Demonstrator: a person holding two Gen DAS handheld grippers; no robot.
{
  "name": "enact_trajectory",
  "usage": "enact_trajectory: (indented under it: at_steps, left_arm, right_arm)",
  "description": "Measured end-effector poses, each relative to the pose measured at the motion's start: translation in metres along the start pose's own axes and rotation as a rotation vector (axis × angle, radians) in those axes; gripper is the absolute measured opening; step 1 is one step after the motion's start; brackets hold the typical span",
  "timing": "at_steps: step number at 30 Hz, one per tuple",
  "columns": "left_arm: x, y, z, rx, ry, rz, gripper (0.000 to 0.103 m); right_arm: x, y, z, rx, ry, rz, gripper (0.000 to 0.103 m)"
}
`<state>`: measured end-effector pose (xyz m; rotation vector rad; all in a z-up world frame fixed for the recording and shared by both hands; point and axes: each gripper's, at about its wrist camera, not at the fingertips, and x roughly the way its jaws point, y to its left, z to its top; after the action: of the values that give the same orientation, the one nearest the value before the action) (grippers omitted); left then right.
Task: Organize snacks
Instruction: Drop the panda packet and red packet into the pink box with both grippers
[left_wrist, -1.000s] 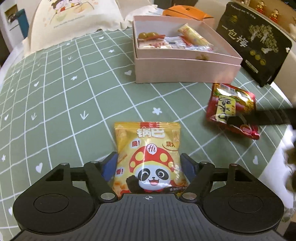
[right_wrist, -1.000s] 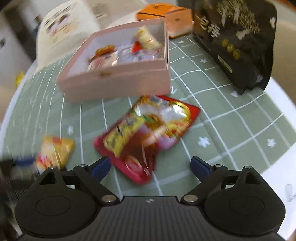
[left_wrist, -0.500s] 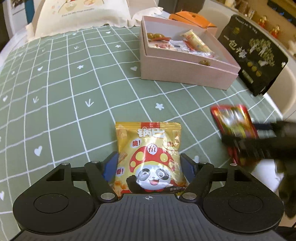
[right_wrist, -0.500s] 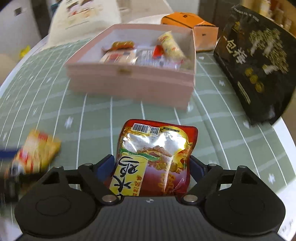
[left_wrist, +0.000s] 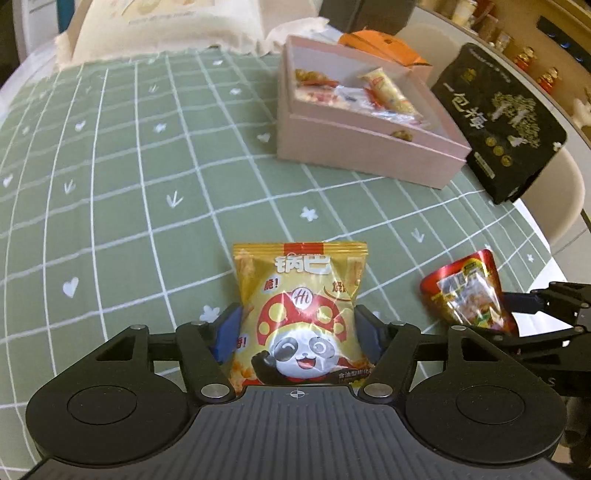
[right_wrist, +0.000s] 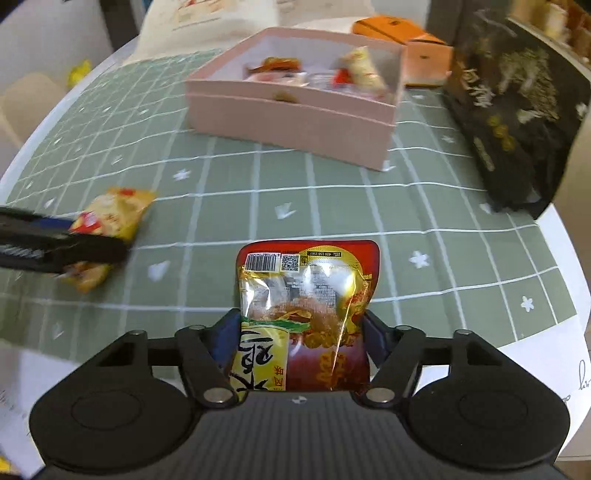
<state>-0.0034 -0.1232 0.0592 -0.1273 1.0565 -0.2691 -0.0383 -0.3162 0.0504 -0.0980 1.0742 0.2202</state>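
A yellow panda snack packet (left_wrist: 301, 295) lies on the green checked tablecloth (left_wrist: 110, 184). My left gripper (left_wrist: 297, 332) has its jaws closing on the packet, with both blue pads against its sides. My right gripper (right_wrist: 301, 332) is closing too, its pads pressing the sides of a red and gold snack packet (right_wrist: 306, 280), barcode end pointing away. The left wrist view shows that red packet (left_wrist: 465, 291) at the right, near the table's edge. A pink open box (left_wrist: 369, 155) holding several snacks stands further back, apart from both grippers.
A tall black bag (left_wrist: 498, 118) stands right of the pink box (right_wrist: 288, 118), with an orange box (left_wrist: 384, 48) behind it. A cream cushion (left_wrist: 166, 26) lies at the far edge. The round table's white rim (right_wrist: 576, 295) runs close on the right.
My right gripper swung round over the red packet and its jaws narrowed onto it. The left jaws drew in slightly on the yellow packet, and the view turned a little.
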Motion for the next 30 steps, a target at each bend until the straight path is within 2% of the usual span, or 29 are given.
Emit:
enact_trajectory:
  at_steps: [4,6,8,12,14,15,16,17,18,19,22,26,30]
  left_arm:
    - [-0.015,-0.012,0.012,0.015,-0.026,-0.037,0.070]
    - [-0.031,-0.020,0.028,0.008,-0.063,-0.095,0.070]
    - [-0.052,-0.029,0.056,0.005,-0.133,-0.168,0.070]
    - [-0.082,-0.040,0.125,0.006,-0.290,-0.249,0.073]
    - [-0.075,-0.046,0.156,0.015,-0.338,-0.277,0.075]
    - [-0.055,-0.047,0.169,0.055,-0.369,-0.291,0.077]
    - [-0.030,-0.047,0.180,0.087,-0.351,-0.284,0.077]
    - [-0.002,-0.046,0.188,0.079,-0.296,-0.243,0.074]
    - [0.021,-0.045,0.191,0.054,-0.264,-0.198,0.071]
    - [0.032,-0.043,0.189,0.037,-0.273,-0.186,0.069]
    - [0.033,-0.033,0.179,-0.030,-0.338,-0.241,0.069]
    - [-0.007,-0.009,0.166,-0.107,-0.412,-0.286,0.069]
    - [-0.047,0.012,0.141,-0.139,-0.436,-0.287,0.069]
  right_arm:
    - [-0.019,-0.007,0.001,0.039,-0.005,0.064,0.062]
    - [-0.032,-0.017,0.005,0.079,-0.025,0.092,0.062]
    - [-0.047,-0.027,0.011,0.110,-0.057,0.111,0.062]
    - [-0.075,-0.043,0.024,0.139,-0.130,0.122,0.062]
    - [-0.085,-0.048,0.028,0.145,-0.162,0.118,0.062]
    - [-0.088,-0.049,0.029,0.148,-0.173,0.118,0.062]
    - [-0.089,-0.051,0.029,0.153,-0.179,0.117,0.063]
    - [-0.089,-0.052,0.028,0.160,-0.181,0.117,0.063]
    - [-0.088,-0.053,0.026,0.166,-0.176,0.117,0.063]
    - [-0.086,-0.053,0.024,0.171,-0.165,0.110,0.063]
    - [-0.086,-0.056,0.014,0.175,-0.158,0.077,0.063]
    - [-0.089,-0.067,0.015,0.210,-0.149,0.080,0.063]
    - [-0.117,-0.067,0.061,0.193,-0.274,0.143,0.063]
